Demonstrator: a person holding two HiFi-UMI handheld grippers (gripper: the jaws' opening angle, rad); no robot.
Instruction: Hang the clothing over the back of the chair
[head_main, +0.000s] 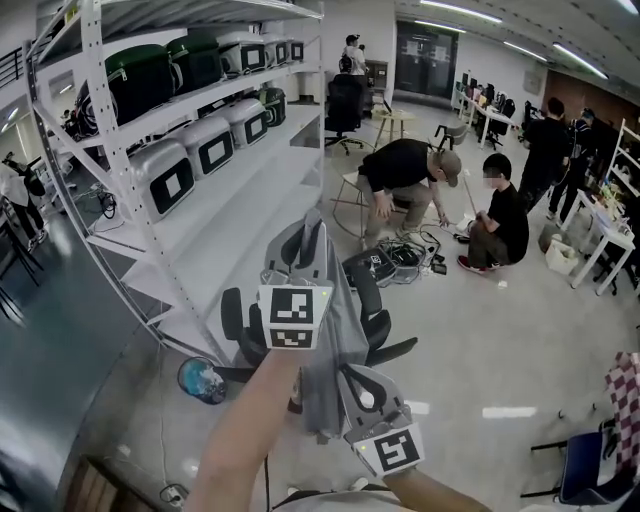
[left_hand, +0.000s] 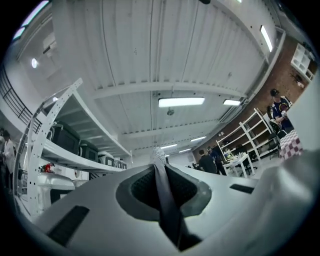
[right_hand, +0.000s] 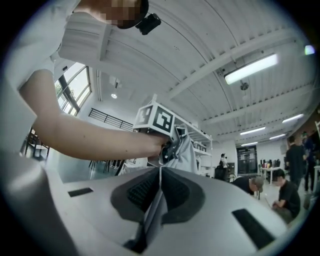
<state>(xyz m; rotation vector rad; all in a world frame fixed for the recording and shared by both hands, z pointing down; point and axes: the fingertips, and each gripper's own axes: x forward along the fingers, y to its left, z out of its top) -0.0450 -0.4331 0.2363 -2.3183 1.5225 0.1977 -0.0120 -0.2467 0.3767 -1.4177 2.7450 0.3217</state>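
Note:
A grey garment hangs stretched between my two grippers above a black office chair. My left gripper is raised and points up and away, shut on the garment's upper edge. In the left gripper view a strip of the grey cloth is pinched between the jaws of the left gripper. My right gripper is lower and nearer to me, shut on another part of the garment. In the right gripper view the right gripper clamps the cloth, and the garment hangs from the left gripper ahead.
A white shelf rack with grey and green boxes stands at the left, close to the chair. Two people crouch by gear on the floor beyond it. A blue round object lies on the floor at the left. A checkered cloth hangs at the right edge.

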